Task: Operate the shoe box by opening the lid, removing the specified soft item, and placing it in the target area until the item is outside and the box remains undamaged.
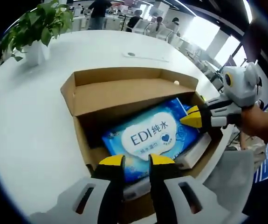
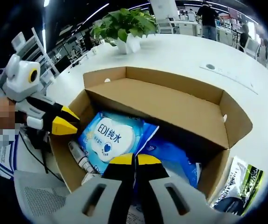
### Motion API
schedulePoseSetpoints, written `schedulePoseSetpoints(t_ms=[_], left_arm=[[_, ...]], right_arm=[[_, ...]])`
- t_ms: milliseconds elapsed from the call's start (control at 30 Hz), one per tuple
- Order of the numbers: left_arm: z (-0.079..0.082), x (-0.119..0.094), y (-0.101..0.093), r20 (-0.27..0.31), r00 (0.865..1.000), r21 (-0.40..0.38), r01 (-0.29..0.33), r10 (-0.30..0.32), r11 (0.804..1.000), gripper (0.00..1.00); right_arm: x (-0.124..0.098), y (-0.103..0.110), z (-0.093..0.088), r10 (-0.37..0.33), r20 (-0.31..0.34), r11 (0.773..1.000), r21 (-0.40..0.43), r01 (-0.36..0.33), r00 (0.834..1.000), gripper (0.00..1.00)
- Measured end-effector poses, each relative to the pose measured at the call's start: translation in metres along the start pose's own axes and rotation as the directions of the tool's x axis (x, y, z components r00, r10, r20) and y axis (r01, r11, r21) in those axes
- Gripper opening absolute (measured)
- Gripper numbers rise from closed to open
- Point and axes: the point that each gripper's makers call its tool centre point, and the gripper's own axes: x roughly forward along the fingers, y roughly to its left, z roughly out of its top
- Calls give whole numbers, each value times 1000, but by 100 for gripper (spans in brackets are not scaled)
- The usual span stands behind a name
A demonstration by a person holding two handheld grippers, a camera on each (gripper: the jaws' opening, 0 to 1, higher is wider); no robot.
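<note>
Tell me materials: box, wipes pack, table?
Box: brown corrugated cardboard by the look, matte, with folded flaps and raw cut edges.
Wipes pack: soft plastic film, glossy; it wrinkles and catches light, printed blue and white.
Table: smooth white top, faint sheen; probably laminate or painted board, can't tell which.

**White table, what sits on it**

My work surface is a white table (image 1: 26, 126). On it sit the open cardboard shoe box (image 1: 124, 95), a potted plant (image 1: 37, 29) near the far edge, and a printed packet (image 2: 238, 186) just beside the box.
</note>
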Motion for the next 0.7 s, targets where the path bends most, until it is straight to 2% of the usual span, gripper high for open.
schedulePoseSetpoints(t_ms=[500, 700], left_arm=[[0, 6, -6, -18, 1000, 2, -3, 3, 1000, 18], [3, 9, -12, -21, 1000, 9, -2, 3, 1000, 18]], right_arm=[[-19, -19, -8, -35, 8, 999, -1, 35, 999, 0], [-19, -21, -9, -37, 8, 999, 8, 37, 999, 0]])
